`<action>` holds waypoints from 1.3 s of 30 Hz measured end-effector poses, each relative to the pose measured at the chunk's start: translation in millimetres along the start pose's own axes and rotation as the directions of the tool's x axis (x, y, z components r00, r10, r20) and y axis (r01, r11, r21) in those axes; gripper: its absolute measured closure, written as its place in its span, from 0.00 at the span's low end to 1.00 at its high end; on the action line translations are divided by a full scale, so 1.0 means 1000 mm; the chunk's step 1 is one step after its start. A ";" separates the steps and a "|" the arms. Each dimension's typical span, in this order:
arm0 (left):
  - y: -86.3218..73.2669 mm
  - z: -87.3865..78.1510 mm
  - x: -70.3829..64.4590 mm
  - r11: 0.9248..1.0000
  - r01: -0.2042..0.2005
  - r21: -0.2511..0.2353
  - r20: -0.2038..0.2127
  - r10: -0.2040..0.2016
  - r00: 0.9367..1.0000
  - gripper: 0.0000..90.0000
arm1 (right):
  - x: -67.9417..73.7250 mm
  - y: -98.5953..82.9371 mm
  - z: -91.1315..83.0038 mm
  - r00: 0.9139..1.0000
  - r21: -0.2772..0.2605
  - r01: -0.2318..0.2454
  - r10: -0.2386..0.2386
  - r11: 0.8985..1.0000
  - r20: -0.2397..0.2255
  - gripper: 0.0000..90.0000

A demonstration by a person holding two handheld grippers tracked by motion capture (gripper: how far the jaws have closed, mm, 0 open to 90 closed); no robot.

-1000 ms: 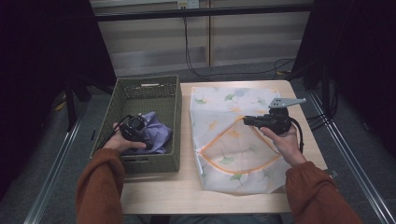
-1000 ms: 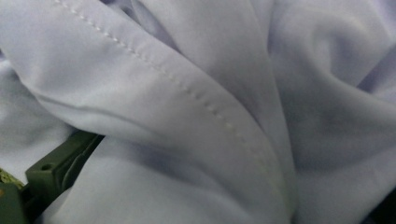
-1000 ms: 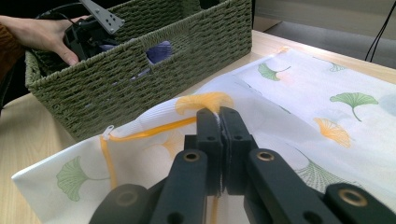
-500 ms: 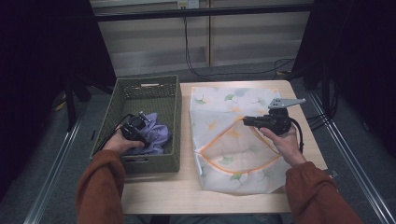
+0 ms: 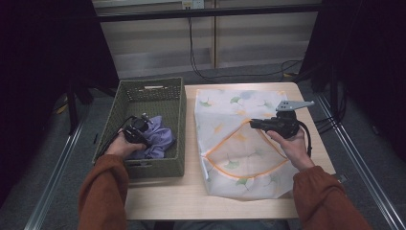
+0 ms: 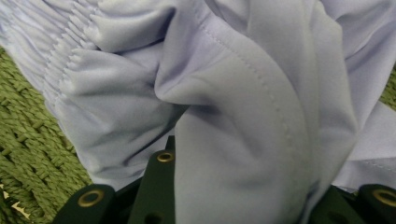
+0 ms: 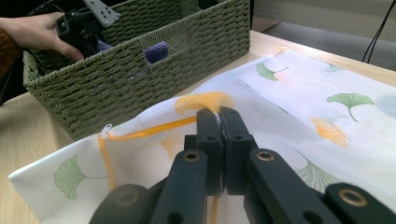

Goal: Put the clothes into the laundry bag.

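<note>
Two grippers work together: the right gripper [image 7: 219, 114] is clenched on the orange-zippered edge of the white mesh laundry bag with ginkgo leaves [image 5: 239, 143], lying at 3 o'clock of the green woven basket [image 5: 170, 165]. The left gripper [image 5: 135, 132] grasps the crumpled lilac garment [image 6: 224, 98] inside the basket. The right one should probably lift the edge high, so the opening gapes before the garment travels over.

Lilac cloth [image 5: 158, 139] (green basket [image 5: 152, 91]).
</note>
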State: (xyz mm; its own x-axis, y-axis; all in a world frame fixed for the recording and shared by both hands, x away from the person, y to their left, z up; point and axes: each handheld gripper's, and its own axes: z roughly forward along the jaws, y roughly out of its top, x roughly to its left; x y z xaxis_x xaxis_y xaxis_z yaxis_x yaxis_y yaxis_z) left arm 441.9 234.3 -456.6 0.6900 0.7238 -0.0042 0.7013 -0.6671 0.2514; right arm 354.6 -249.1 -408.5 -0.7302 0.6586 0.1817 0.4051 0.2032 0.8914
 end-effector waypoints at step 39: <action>-0.023 -0.073 -0.001 0.871 0.075 -0.486 -0.046 -0.111 0.993 0.84 | 0.001 0.001 -0.003 1.000 -0.018 -0.012 0.012 1.000 0.009 0.98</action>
State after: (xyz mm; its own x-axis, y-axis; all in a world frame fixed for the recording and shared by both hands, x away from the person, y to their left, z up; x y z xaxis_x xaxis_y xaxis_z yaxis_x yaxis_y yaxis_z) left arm 412.5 261.5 -391.8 0.5985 0.8010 0.0125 0.5756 -0.4408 0.6888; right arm 353.1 -250.3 -405.9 -0.7202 0.6676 0.1889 0.4039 0.1821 0.8965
